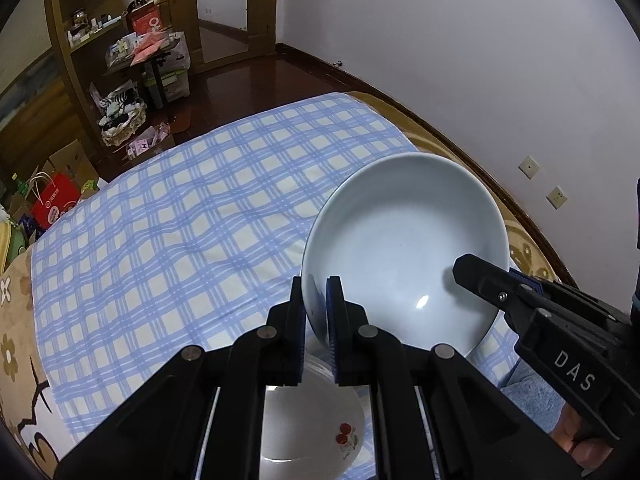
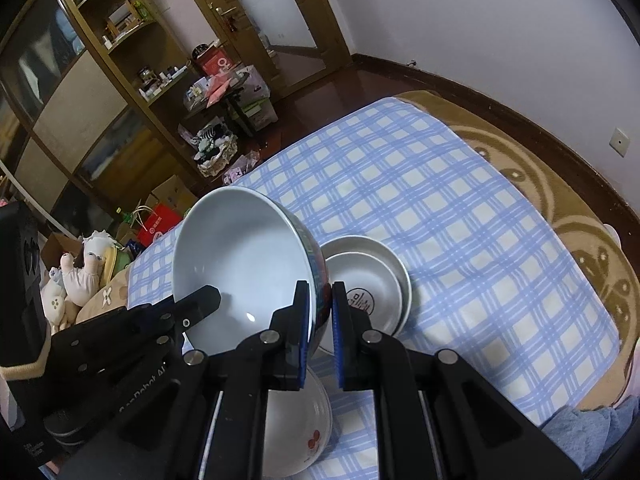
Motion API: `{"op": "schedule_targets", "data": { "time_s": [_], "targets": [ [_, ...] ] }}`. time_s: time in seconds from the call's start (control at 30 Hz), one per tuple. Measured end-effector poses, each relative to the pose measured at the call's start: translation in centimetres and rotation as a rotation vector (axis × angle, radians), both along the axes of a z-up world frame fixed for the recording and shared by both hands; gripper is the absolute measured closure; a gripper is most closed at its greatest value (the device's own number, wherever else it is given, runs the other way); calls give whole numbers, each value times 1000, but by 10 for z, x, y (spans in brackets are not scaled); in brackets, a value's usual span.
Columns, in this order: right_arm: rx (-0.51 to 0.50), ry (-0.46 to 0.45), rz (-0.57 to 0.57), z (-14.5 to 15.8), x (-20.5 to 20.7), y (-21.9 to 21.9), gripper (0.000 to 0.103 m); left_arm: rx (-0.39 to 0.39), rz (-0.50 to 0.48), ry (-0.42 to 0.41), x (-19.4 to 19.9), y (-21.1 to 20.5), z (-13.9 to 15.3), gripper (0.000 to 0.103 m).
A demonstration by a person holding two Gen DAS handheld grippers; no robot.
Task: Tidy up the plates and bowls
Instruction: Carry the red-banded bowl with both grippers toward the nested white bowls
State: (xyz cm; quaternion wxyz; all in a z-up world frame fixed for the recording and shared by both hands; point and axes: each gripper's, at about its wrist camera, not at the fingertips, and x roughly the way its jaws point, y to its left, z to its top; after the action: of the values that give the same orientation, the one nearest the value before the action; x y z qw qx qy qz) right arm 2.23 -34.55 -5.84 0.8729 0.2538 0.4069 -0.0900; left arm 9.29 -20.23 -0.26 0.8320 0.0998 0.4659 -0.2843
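Nearest you, under both grippers, a white bowl point(image 2: 298, 436) with a red fruit print sits on the checked cloth point(image 2: 460, 216). Above it, your left gripper point(image 1: 317, 312) and right gripper point(image 2: 321, 316) each pinch opposite rims of the tilted pale-blue bowl point(image 1: 404, 248). Just beyond, right, two nested metal dishes point(image 2: 370, 280) rest.

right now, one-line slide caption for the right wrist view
Both grippers, right and left, clamp a pale bowl's rim above nested metal dishes.

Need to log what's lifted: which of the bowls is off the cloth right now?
The big pale-blue bowl, pinched at its rim by both tools; the cherry-print bowl and nested metal bowls lie on the cloth.
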Motion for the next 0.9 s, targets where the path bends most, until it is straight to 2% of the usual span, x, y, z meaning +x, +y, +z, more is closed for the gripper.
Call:
{"op": "schedule_targets", "data": {
  "time_s": [0.5, 0.9],
  "targets": [
    [39, 5, -7, -29, 1, -13, 91, 41, -19, 20, 5, -17, -26, 93],
    [65, 48, -4, -62, 14, -21, 91, 60, -12, 81, 18, -25, -60, 93]
  ]
}}
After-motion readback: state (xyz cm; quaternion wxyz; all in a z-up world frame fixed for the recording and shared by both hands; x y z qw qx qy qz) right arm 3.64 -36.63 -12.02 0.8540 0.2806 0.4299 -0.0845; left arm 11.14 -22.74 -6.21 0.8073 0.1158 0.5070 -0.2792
